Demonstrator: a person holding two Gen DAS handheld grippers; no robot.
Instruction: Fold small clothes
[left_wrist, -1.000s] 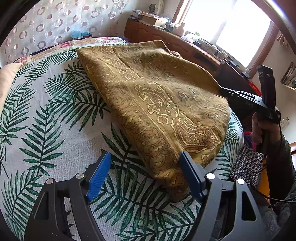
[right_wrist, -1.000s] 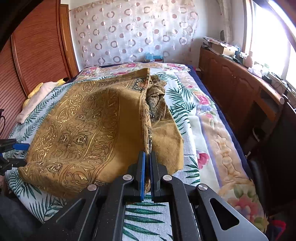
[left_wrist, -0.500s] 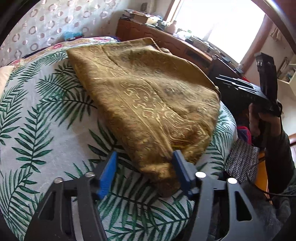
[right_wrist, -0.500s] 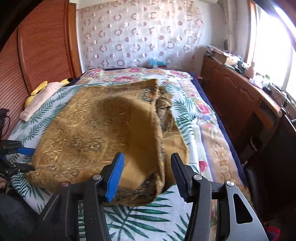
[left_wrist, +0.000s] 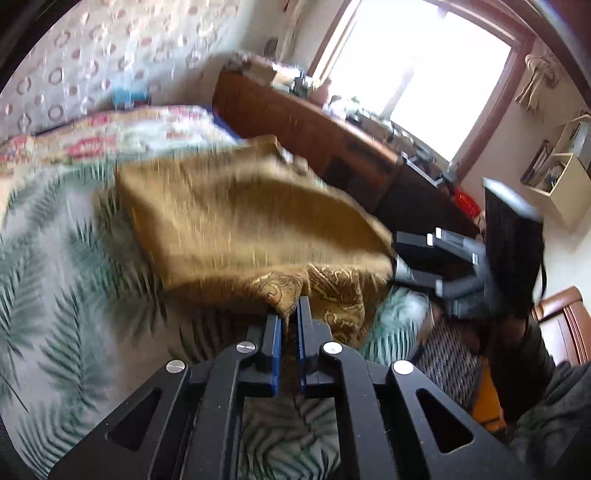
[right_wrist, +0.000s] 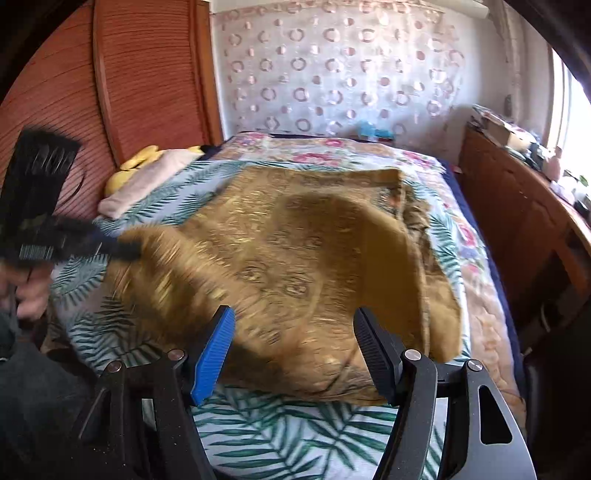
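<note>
Left wrist view: the left gripper has its jaws clenched on a corner of the golden cloth, lifting that edge off the bed. Palm-print sheet lies bare to the left; the wooden cabinet runs along the far side.

Right wrist view: the right gripper has its jaws released, spread over the cloth's near edge, 1 finger at either side. The cloth covers mid-bed, its right edge near the bed's side.
</note>
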